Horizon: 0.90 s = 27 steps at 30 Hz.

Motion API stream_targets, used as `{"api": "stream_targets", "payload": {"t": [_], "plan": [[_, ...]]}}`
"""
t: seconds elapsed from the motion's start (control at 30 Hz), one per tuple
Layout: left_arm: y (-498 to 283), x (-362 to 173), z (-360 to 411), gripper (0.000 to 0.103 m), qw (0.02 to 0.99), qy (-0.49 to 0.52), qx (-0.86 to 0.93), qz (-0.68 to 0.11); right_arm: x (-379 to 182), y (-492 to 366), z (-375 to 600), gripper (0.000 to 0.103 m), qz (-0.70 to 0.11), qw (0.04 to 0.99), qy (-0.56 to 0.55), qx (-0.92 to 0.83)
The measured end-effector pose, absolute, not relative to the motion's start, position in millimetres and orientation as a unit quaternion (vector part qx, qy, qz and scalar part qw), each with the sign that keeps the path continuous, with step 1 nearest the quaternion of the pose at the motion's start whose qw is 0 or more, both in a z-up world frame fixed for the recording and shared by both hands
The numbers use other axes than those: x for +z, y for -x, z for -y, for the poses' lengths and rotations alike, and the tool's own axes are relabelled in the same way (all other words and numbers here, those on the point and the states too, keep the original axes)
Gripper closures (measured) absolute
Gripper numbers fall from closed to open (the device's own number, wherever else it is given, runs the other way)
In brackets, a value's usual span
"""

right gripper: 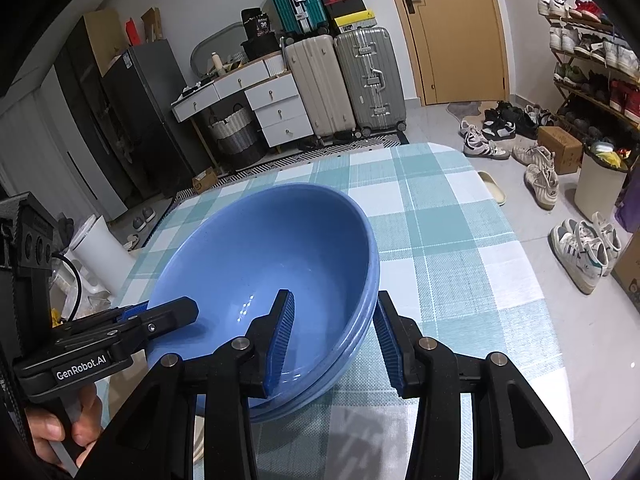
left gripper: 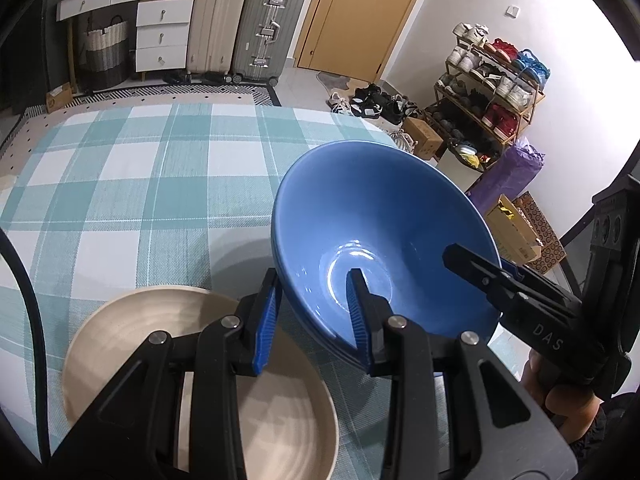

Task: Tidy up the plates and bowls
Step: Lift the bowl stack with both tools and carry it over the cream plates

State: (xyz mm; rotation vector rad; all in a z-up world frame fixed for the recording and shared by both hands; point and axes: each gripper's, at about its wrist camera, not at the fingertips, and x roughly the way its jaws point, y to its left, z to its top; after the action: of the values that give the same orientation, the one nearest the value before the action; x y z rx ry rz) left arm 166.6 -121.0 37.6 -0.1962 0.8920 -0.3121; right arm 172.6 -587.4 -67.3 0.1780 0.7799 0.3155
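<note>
Blue bowls sit nested in a stack, tilted above the checked tablecloth; they also show in the right wrist view. My left gripper straddles the near rim, one finger inside and one outside, with a visible gap to the wall. My right gripper straddles the opposite rim the same way, its jaws apart. Each gripper shows in the other's view: the right one and the left one. A beige plate lies on the table under my left gripper.
The table with the teal checked cloth ends near the bowls on the right. Beyond it are a shoe rack, loose shoes, suitcases, a white drawer unit and a door.
</note>
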Motion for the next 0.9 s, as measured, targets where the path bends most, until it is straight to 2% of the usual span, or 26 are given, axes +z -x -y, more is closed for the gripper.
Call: {"api": "stream_targets", "payload": {"t": [0.9], "plan": [[-94, 96, 107, 0.073, 0.908, 0.09, -0.139, -0.384, -23, -125, 574, 0.06, -0.335, 0.924, -0.072, 0.169]]}}
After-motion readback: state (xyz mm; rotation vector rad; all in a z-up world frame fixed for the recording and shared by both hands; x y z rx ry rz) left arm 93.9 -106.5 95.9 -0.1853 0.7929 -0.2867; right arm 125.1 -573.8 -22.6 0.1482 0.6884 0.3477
